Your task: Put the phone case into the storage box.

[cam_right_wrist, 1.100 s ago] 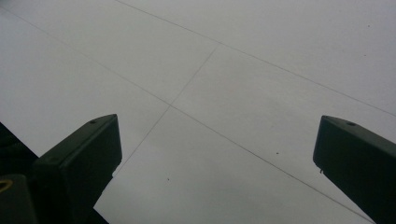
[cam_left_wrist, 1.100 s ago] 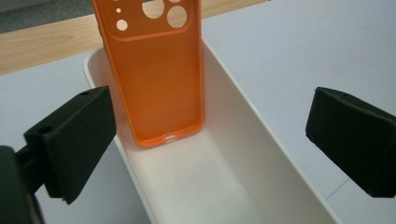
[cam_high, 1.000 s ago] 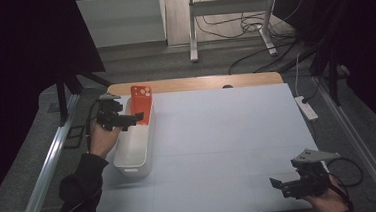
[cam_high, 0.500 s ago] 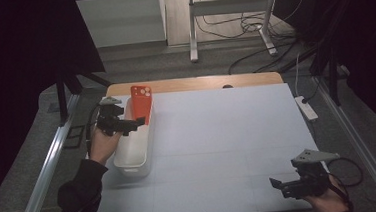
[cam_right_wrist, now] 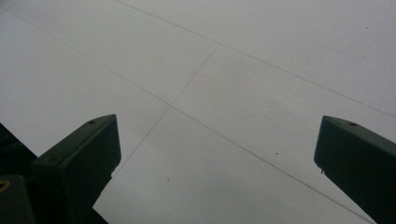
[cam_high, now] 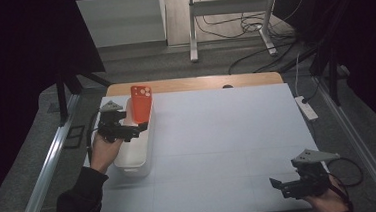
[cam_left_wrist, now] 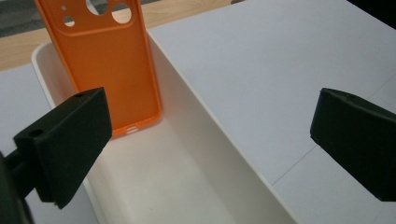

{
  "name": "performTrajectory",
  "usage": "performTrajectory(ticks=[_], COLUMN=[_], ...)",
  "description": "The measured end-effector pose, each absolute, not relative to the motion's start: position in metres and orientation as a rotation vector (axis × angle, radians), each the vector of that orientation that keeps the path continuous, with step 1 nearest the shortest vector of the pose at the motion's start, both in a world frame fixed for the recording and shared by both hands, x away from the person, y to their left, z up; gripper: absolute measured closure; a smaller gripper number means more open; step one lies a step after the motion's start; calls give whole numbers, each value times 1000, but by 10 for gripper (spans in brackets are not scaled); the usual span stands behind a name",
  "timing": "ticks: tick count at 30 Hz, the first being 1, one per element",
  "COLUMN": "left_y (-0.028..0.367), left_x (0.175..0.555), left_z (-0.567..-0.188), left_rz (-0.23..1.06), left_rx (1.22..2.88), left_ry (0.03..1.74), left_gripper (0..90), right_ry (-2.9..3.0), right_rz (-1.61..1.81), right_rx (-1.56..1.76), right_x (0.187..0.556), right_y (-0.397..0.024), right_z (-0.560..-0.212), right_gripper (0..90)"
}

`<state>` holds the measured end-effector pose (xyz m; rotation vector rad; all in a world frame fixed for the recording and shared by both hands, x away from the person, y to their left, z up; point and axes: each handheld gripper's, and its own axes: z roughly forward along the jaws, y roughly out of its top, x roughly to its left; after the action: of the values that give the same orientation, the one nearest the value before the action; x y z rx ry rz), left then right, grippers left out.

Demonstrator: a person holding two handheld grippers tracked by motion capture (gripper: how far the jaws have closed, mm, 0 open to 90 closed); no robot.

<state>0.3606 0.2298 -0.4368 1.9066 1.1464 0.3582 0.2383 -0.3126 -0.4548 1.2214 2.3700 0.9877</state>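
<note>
**Orange phone case stands in a white bin; both grippers wide apart and empty**

Seen from the high view, a table (cam_high: 218, 134) covered in pale sheeting fills the middle of the scene, with a strip of bare wood along its far edge. At the table's left side sits a long white bin (cam_high: 135, 149), its length running away from the person. An orange phone case (cam_high: 141, 103) stands upright at the bin's far end, leaning against the end wall, with its camera cut-outs at the top.

The left gripper (cam_high: 136, 131) hovers over the bin's left rim, held in a hand that comes up from the lower left. Its 2 black jaws are spread apart and grasp nothing. In the left gripper view, the case (cam_left_wrist: 100, 60) rests with its bottom edge on the bin's floor, beyond the jaws and not touching them (1 jaw sits over the bin's (cam_left_wrist: 187, 163) interior, the other over the sheeting outside it).

The right gripper (cam_high: 282, 187) is well apart from all this, at the table's near right corner, low over the surface. In the right gripper view its 2 jaws are released, standing wide with bare sheeting between them, crossed by faint seam lines.

A white power strip (cam_high: 307, 107) lies at the table's right edge.
</note>
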Motion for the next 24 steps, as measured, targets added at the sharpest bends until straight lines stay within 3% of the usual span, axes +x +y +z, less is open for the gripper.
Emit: performTrajectory(ticks=[24], left_y=[225], left_x=[325], left_z=[-442], left_rz=[357], left_rx=[1909], left_ry=[1128], left_gripper=[3], right_ry=[2376], right_rz=[985], right_rx=[1208], right_x=[238], right_y=[-312], right_z=[-455], right_gripper=[10])
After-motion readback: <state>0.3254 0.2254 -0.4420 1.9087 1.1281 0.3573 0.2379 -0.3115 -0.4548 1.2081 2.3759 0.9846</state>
